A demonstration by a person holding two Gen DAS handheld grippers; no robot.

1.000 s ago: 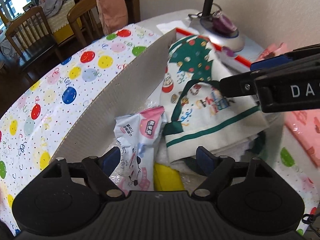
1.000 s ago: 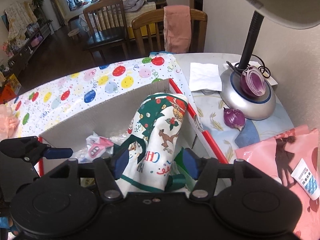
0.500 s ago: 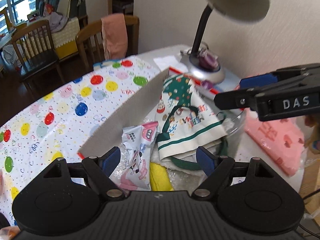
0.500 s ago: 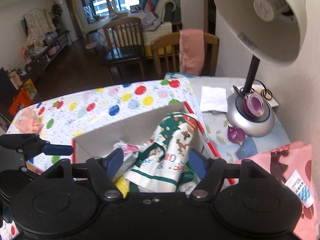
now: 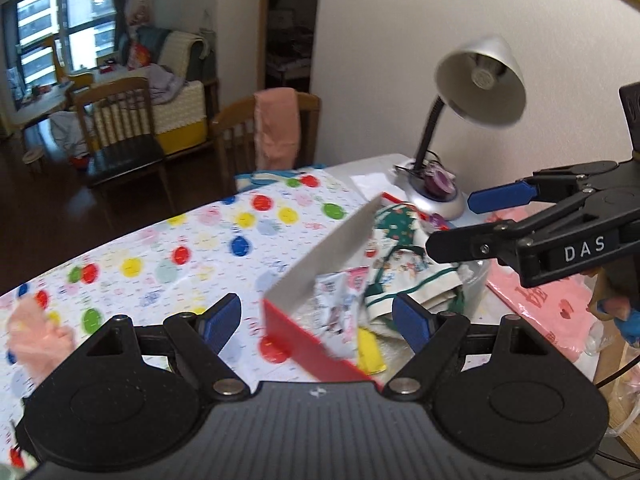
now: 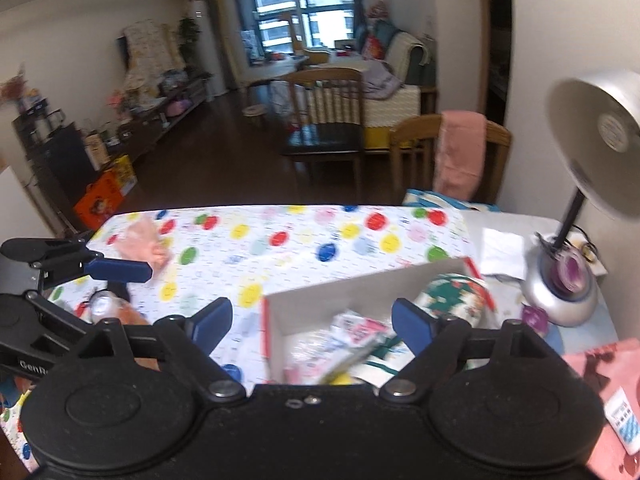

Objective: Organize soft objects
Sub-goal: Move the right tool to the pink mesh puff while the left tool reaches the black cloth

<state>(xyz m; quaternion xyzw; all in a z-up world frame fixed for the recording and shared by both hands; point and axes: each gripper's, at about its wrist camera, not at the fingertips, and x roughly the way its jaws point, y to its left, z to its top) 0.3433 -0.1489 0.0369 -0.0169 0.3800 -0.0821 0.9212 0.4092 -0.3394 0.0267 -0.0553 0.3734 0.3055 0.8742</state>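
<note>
Box with red outside and white inside is seen on the surface, which is covered by a cloth with coloured dots; soft things are held inside the box: a printed cloth bag with green trim and Christmas figures, a pink-and-white packet lying beside it, something yellow under the packet; bag and packet are blurred in the right wrist view, bag, packet, box. Left claw is seen released, nothing between its blue pads, raised above the near corner of the box; right claw is also released, its jaws have just been opening, nothing is gripped, box contents are seen below and past the gap. Right claw is seen from the side in the left wrist view, above the far right side of the box. Desk lamp is placed on the surface behind the box, near the wall; pink sheet is laid to the right of the box; small pink soft item is lying on the dotted cloth, well apart from the box, outside it; white tube is seen on the pink sheet.
</note>
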